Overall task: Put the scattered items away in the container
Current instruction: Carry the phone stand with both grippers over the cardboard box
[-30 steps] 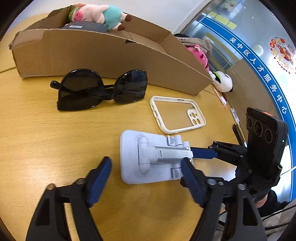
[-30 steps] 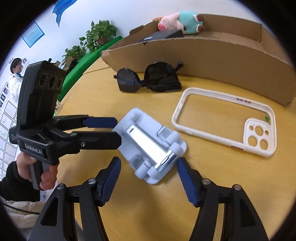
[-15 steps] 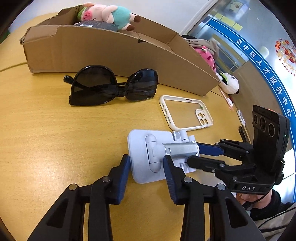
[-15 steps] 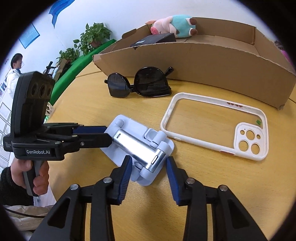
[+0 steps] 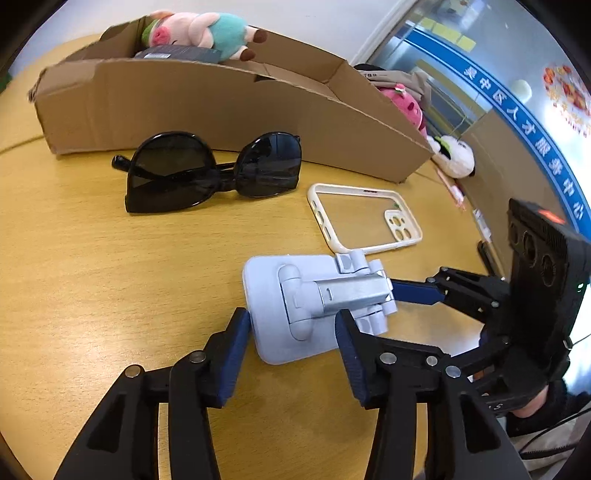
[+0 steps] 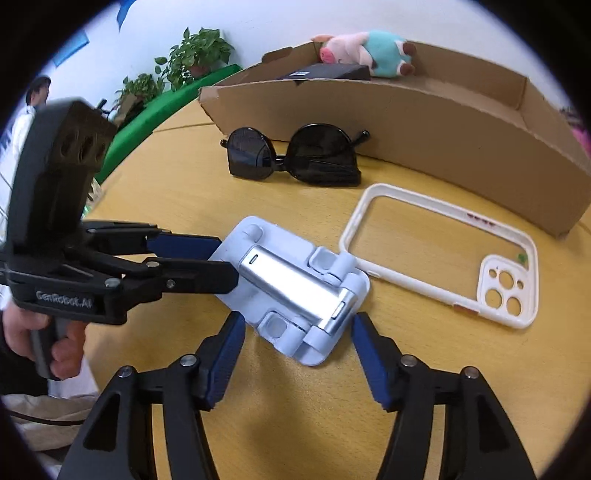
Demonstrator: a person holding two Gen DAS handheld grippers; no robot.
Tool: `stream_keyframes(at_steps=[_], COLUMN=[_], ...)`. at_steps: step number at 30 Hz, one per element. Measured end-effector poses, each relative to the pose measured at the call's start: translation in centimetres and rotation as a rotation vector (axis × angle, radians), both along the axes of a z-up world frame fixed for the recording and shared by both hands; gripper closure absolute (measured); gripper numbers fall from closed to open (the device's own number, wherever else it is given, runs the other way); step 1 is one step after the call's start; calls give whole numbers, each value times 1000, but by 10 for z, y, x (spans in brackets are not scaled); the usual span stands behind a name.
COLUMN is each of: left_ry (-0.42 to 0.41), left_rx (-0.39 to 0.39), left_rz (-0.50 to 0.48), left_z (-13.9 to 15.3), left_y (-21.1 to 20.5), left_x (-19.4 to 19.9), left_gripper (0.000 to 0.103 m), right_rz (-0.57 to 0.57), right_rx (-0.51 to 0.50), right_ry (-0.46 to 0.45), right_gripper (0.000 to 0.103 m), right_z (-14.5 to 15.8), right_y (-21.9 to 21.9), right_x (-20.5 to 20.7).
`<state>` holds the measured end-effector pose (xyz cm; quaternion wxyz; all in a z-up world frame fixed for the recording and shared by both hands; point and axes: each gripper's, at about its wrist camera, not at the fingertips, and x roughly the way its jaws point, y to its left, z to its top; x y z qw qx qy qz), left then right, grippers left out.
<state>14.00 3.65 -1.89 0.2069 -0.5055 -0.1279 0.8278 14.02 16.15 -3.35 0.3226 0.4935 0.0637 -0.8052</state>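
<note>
A pale blue folding phone stand (image 5: 314,302) (image 6: 291,291) lies on the wooden table. My left gripper (image 5: 291,332) holds its pads against the stand's near end on both sides, apparently shut on it. My right gripper (image 6: 297,332) straddles the stand's other end, jaws apart with small gaps, not clearly gripping. Black sunglasses (image 5: 210,171) (image 6: 295,158) and a white phone case (image 5: 365,218) (image 6: 443,254) lie beyond. The cardboard box (image 5: 221,110) (image 6: 406,122) holds a plush pig (image 5: 199,31) (image 6: 365,48) and a dark flat item (image 6: 325,72).
Plush toys (image 5: 450,155) lie at the table's far right edge beside the box. Green plants and a bench (image 6: 177,74) stand behind the table. A person (image 6: 37,96) is at far left.
Both grippers, wide open a second ago, narrowed and then came forward around the stand's two ends. The stand has shifted slightly.
</note>
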Motion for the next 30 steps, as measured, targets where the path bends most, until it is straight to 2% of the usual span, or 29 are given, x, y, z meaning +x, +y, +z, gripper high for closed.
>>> stream_keyframes(at_steps=[1, 2, 3, 5, 12, 21, 30], left_ry=[1, 0, 1, 0, 28, 178, 315], left_rx=[3, 6, 2, -4, 2, 18, -13], left_rz=[3, 8, 14, 23, 31, 33, 9], left_z=[0, 0, -1, -1, 8, 69, 124], left_y=[-1, -2, -3, -5, -3, -3, 1], left_x=[0, 0, 0, 1, 6, 1, -39], left_gripper=[54, 54, 61, 66, 66, 66, 66], right_rz=[-14, -23, -22, -21, -37, -54, -86], right_rx=[0, -1, -5, 9, -15, -51, -88], right_ry=[4, 5, 2, 18, 35, 131, 250], right_gripper=[51, 52, 52, 53, 54, 54, 54], right_z=[0, 0, 0, 1, 5, 46, 93], right_y=[1, 3, 4, 3, 8, 14, 19], right_x=[0, -2, -2, 0, 6, 2, -32])
